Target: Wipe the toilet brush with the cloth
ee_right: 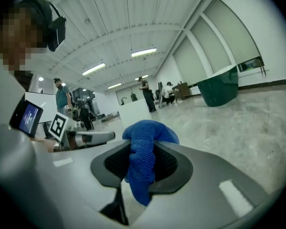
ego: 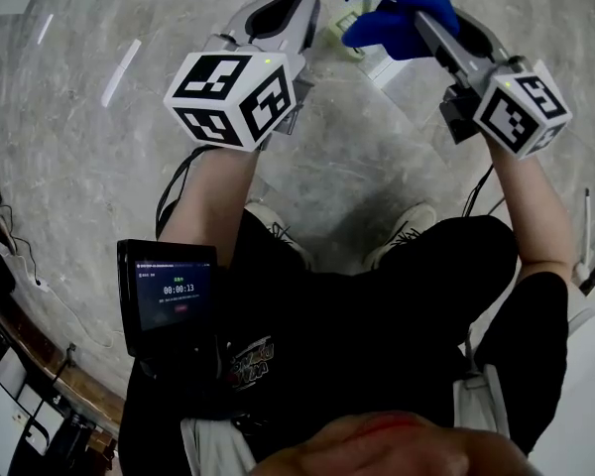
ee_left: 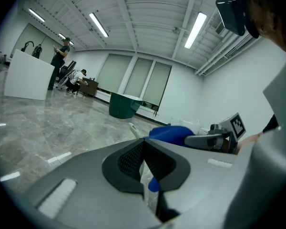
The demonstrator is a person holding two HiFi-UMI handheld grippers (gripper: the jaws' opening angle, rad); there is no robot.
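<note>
Toilet brush [ee_left: 135,130]: its pale, thin handle is clamped between the almost closed jaws of the left gripper [ee_left: 144,159], and its free end sticks out beyond the jaw tips. Blue cloth [ee_right: 144,142]: gripped by the jaws of the right gripper [ee_right: 141,161], bunched above them with a tail hanging below. Both grippers are held over the grey marble floor [ego: 79,147], with the cloth just right of the brush.

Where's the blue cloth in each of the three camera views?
Head view: blue cloth at the top edge, right of centre.
Left gripper view: right of centre, beyond the jaws.
Right gripper view: dead centre, clamped between the jaws.
Shared landmark: green bin, in both gripper views only.
</note>
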